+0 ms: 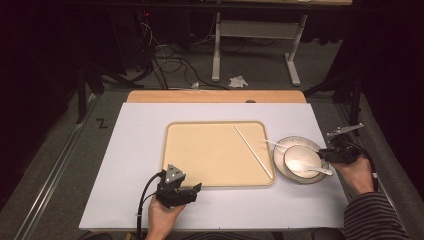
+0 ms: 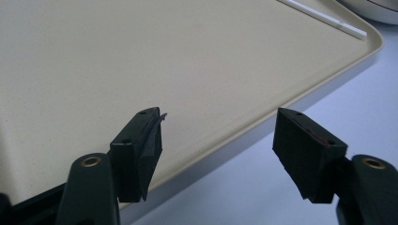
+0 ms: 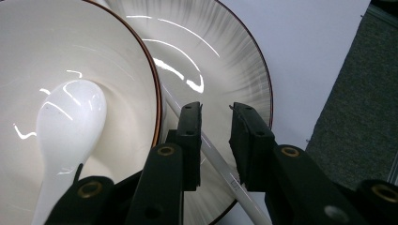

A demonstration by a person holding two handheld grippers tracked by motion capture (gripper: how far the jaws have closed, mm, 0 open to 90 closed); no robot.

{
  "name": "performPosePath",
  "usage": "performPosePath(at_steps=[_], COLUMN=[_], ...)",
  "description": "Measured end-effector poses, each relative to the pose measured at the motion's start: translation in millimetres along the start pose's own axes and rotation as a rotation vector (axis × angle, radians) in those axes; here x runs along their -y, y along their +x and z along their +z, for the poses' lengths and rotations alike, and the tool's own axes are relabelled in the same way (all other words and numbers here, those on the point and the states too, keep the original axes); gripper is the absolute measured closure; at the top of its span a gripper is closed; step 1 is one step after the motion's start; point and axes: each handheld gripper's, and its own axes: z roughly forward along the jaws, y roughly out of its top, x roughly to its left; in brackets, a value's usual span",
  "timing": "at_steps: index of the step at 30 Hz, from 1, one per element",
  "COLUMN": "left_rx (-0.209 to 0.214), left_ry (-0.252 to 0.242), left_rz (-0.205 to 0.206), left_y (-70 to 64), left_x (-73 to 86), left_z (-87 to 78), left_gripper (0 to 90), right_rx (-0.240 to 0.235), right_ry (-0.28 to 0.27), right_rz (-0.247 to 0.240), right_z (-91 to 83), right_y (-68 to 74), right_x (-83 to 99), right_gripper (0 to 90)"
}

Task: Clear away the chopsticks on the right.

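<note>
The chopstick (image 3: pixel 220 166) lies on the plate (image 3: pixel 234 65), between the right gripper (image 3: pixel 215 112)'s jaws, which stand a little apart on either side of it. Beside it on the plate sits the bowl (image 3: pixel 117 61) holding a white spoon (image 3: pixel 70 122). Left of the plate, the tray (image 1: pixel 200 155) carries another chopstick (image 1: pixel 252 150); the left gripper (image 2: pixel 218 122), spread wide, hovers at the tray's near edge.

A tray (image 1: pixel 200 150) is set ahead of the left gripper (image 1: pixel 192 192). A chopstick (image 1: pixel 252 150) is laid in it. Beside the right gripper (image 1: pixel 324 152), a bowl (image 1: pixel 300 156) with a spoon (image 1: pixel 312 168) is placed on a plate (image 1: pixel 280 165); another chopstick (image 3: pixel 220 166) is seen between its jaws.
</note>
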Motion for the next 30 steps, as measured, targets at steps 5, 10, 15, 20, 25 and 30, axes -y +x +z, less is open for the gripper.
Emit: performPosePath(at_steps=[5,10,15,20,25,30], left_rx=[-0.005,-0.011,-0.013,-0.015,-0.019,-0.022], left_ry=[-0.007,-0.009,-0.013,-0.021,-0.015,-0.012], left_rz=[-0.005,-0.006,-0.008,-0.014,-0.005,0.000], left_y=[0.7,0.8,1.4,1.5,2.3,2.3], left_x=[-0.2,0.7,0.5,0.3,0.7,1.3], left_z=[-1.1,-1.1,-2.0,-2.9,-3.0,-3.2], left_gripper=[33.3,33.3,33.3,33.3,33.3,33.2], right_rx=[-0.013,-0.023,-0.035,-0.033,-0.031,-0.028], right_ry=[0.038,0.077,0.086,0.114,0.113,0.126], right_rz=[-0.021,-0.039,-0.041,-0.043,-0.047,-0.052], right_z=[4.7,10.7,13.7,18.7,20.6,22.4], right_y=[-0.1,0.2,-0.3,-2.3,-4.9,-4.6], right_x=[2.1,3.3,2.7,2.6,1.9,0.2], right_gripper=[73.1,73.5,74.9,76.1,78.1,81.0])
